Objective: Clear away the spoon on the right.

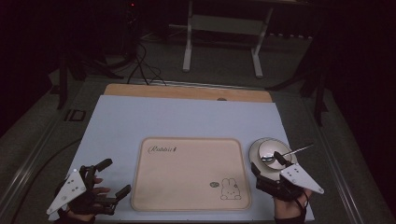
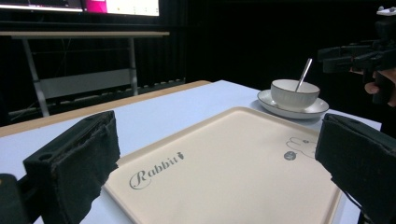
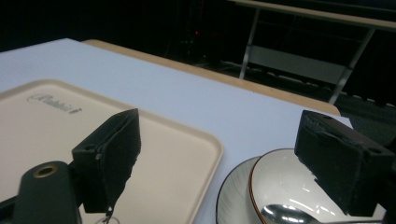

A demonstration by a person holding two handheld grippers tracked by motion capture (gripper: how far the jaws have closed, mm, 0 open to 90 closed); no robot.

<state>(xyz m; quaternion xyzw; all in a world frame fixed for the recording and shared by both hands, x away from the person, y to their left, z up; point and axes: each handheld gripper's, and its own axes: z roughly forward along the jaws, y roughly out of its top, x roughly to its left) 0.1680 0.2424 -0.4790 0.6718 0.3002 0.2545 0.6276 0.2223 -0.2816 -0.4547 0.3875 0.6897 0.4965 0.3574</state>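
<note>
A beige tray printed with "Rabbit" and a small rabbit drawing lies in the middle of the pale blue mat. To its right a white bowl sits on a saucer, and a metal spoon leans out of the bowl to the right. My right gripper hovers at the near side of the bowl, open and holding nothing. In the right gripper view its jaws straddle the bowl rim and the tray corner. My left gripper is open, left of the tray, with its jaws framing the tray.
A wooden table edge runs along the back of the mat. Beyond it a white table frame stands on the dark floor, with cables trailing to its left. The far half of the mat is bare.
</note>
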